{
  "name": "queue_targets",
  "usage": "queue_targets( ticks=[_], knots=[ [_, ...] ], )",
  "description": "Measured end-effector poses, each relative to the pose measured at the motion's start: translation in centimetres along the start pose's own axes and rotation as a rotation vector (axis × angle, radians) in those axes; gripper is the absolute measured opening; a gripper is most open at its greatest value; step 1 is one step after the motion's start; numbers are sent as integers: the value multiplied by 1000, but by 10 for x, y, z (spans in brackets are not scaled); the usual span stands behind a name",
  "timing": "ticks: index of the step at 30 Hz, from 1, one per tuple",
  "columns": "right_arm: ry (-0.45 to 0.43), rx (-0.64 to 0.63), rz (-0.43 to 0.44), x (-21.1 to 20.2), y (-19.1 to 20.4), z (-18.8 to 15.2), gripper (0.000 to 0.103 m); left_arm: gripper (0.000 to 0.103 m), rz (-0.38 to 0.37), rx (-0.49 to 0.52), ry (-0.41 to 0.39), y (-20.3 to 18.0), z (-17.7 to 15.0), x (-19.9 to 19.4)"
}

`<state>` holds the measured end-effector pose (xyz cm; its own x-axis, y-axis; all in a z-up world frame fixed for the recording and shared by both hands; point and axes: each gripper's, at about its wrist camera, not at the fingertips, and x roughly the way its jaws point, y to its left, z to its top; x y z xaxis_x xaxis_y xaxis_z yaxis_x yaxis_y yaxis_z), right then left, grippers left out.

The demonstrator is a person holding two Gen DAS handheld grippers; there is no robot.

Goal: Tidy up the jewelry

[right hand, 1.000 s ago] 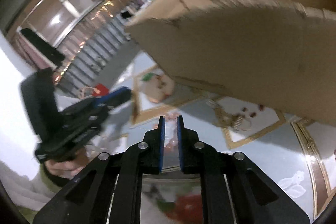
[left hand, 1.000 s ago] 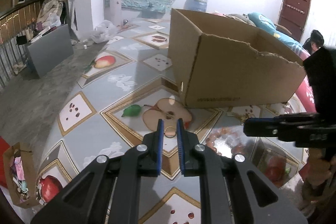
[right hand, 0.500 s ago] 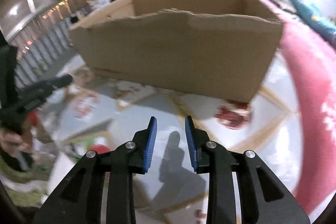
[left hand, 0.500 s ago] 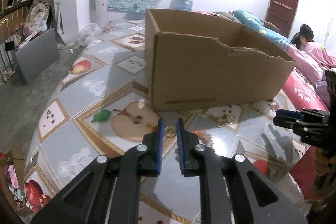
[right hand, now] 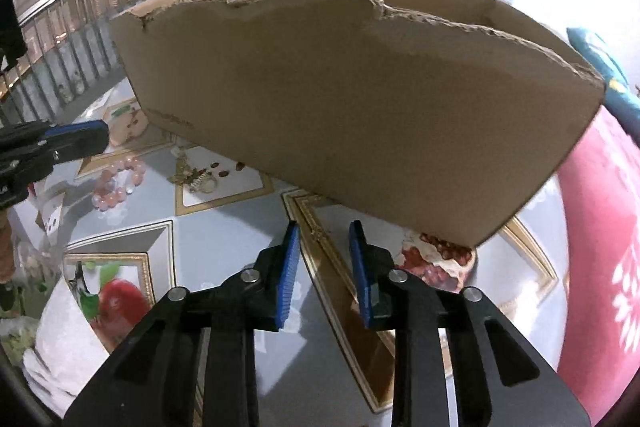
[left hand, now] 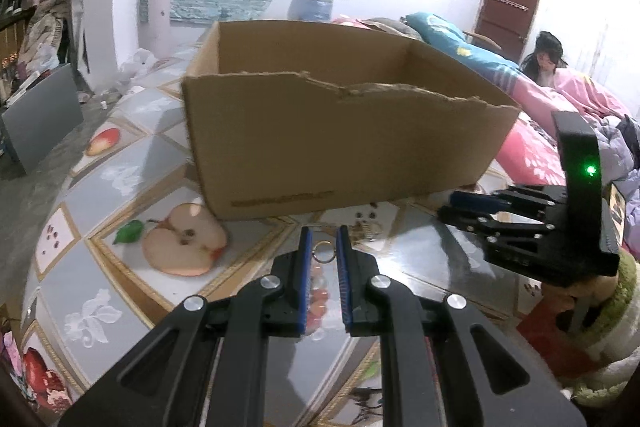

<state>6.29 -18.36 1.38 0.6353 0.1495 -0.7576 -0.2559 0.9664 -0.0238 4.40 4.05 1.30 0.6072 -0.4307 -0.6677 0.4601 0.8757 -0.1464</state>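
Jewelry is all on the table (right hand: 224, 311) so far as we see: pink beads (right hand: 118, 183), then gold pieces (right hand: 196, 179), just before the box (left hand: 340, 147). Our left gripper (left hand: 323, 259) is nearly shut, seemingly empty, a ring (left hand: 323, 251) between its tips. Our right gripper (right hand: 323, 267), jaws just narrowing, holds nothing. We judge sorting barely begun.

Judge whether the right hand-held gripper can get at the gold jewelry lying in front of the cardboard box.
Probably yes. The right hand-held gripper is empty, and bare tablecloth lies between it and the gold jewelry; the cardboard box stands behind, not across the path.
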Motion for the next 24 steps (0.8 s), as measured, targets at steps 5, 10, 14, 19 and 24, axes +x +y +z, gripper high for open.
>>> queue_targets(
  ticks=[5, 10, 14, 19, 24],
  knots=[
    [0, -35, 16, -6, -4, -3, 5, 12, -20, 10, 12, -7, 0, 8],
    [10, 33, 72, -10, -18, -2, 0, 12, -25, 12, 12, -6, 1, 10],
    [0, 144, 144, -21, -42, -4, 0, 12, -21, 14, 5, -7, 1, 7],
    [-42, 208, 195, -46, -58, -6, 0, 12, -15, 20, -8, -7, 1, -2],
    [-95, 223, 218, -67, -53, 10, 0, 12, -16, 22, -37, -11, 4, -15]
  ],
)
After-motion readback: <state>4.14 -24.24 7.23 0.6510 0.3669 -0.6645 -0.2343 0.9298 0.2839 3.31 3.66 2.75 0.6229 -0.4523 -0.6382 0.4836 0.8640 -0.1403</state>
